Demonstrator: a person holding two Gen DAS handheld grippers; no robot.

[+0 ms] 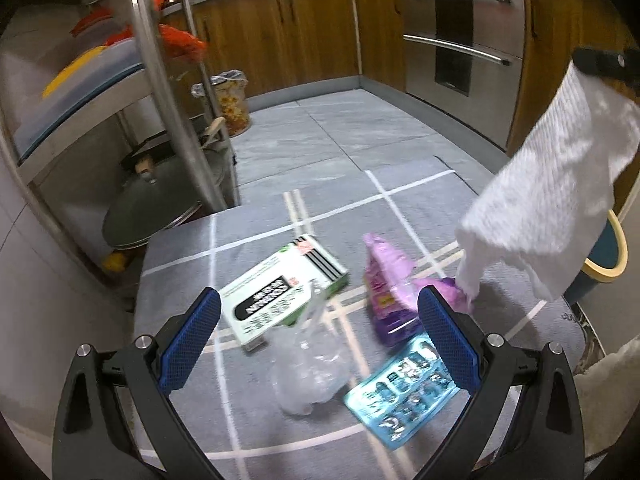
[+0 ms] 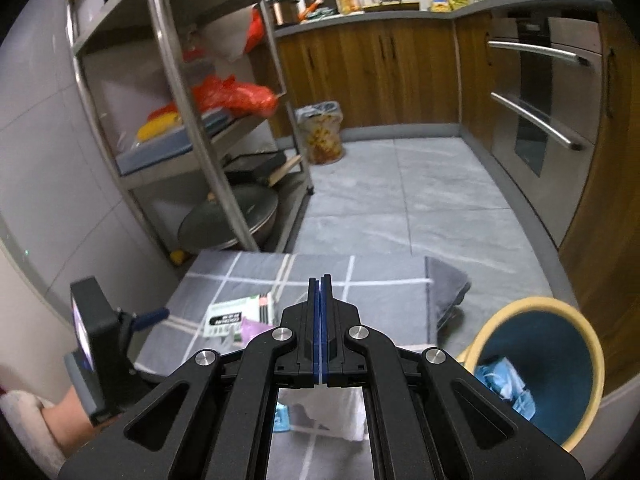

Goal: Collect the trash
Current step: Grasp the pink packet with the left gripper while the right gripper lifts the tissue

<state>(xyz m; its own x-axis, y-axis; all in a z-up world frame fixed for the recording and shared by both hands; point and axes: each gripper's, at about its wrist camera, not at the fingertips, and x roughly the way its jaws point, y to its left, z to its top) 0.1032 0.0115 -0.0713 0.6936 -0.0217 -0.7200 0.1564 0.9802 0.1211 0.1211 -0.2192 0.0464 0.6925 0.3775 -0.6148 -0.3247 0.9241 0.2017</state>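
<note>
Trash lies on a grey checked mat: a green-and-white carton, a purple packet, a crumpled clear plastic bag and a light blue blister pack. My left gripper is open, low over the clear bag. My right gripper is shut on a white paper towel, which hangs from it at the right of the left wrist view, its lower end near the purple packet. A blue bin with a yellow rim stands right of the mat, with blue trash inside.
A steel shelf rack with pans and red bags stands at the left. A lined waste basket stands by wooden cabinets. An oven front is at the right. Grey tile floor lies beyond the mat.
</note>
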